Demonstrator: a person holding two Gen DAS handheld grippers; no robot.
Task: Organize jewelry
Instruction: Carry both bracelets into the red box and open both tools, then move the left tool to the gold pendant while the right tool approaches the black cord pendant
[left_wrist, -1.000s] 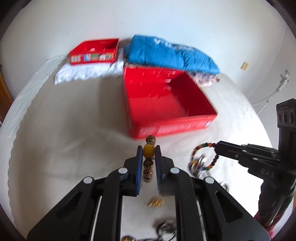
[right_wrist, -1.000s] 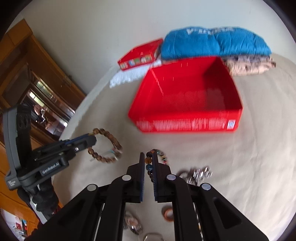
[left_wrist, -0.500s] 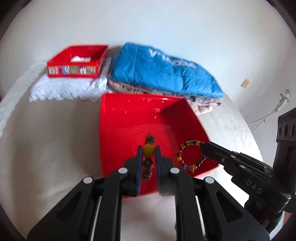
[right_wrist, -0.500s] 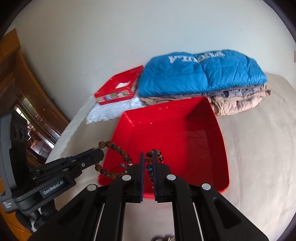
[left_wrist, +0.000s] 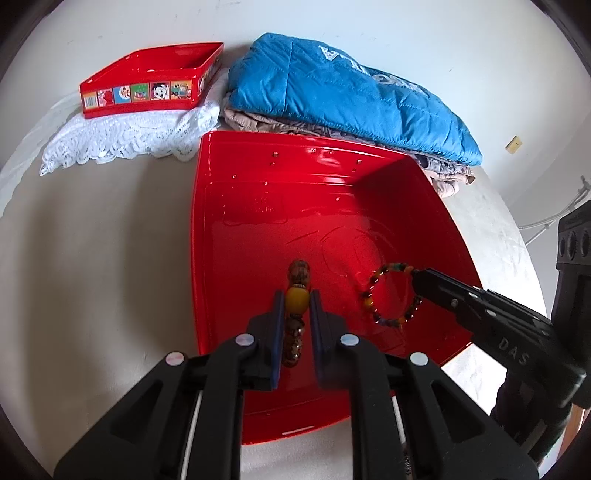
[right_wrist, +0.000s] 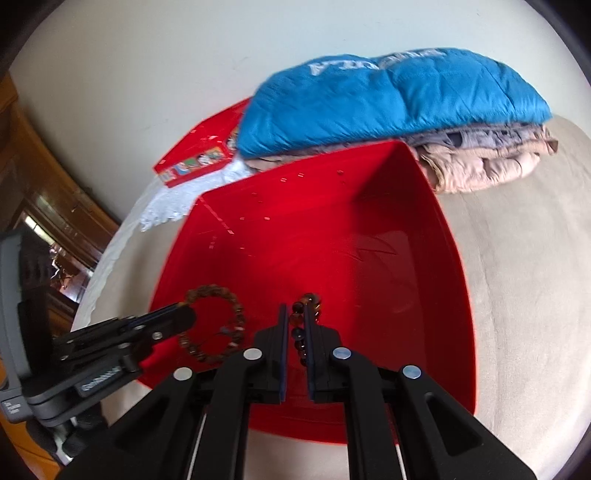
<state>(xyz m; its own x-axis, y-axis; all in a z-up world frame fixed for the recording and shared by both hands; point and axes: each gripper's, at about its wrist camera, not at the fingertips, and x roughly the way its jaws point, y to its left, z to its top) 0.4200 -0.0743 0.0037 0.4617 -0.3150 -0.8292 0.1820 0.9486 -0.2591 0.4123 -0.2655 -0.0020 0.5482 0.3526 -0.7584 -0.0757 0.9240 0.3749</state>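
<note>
Midway through, by the look of it; nothing lying loose on the floor of the big red box (left_wrist: 258, 206) yet, both pieces hanging over it and unreleased; dropping them in judged the step in hand; other jewelry to fetch not in view, so the remainder cannot be told. In the left wrist view: left hand-held gripper (left_wrist: 297, 299) at 6 o'clock, pads pressed onto the brown bead bracelet (left_wrist: 295, 332), its yellow bead pinched between them, one brown bead jutting past the tips toward 12 o'clock; right hand-held gripper (left_wrist: 419, 275) reaching in from 4 o'clock, tips clamped on the multicolour bead bracelet (left_wrist: 373, 299), whose loop hangs toward 9 o'clock of those tips, over the box's right half. In the right wrist view: same pinch from behind, dark beads threaded between near-closed pads at 6 o'clock; left tool coming in from 8 o'clock with the brown loop dangling over the near-left corner. Both tools tilted steeply down into the box, side by side, loops apart from each other; whether either loop touches the box floor cannot be told. Beyond, at 12 o'clock, blue quilted jacket (left_wrist: 343, 92) on folded clothes; at 11 o'clock, small red tin (left_wrist: 147, 90) on white lace cloth (left_wrist: 122, 136); all on a pale bed (left_wrist: 92, 258).
</note>
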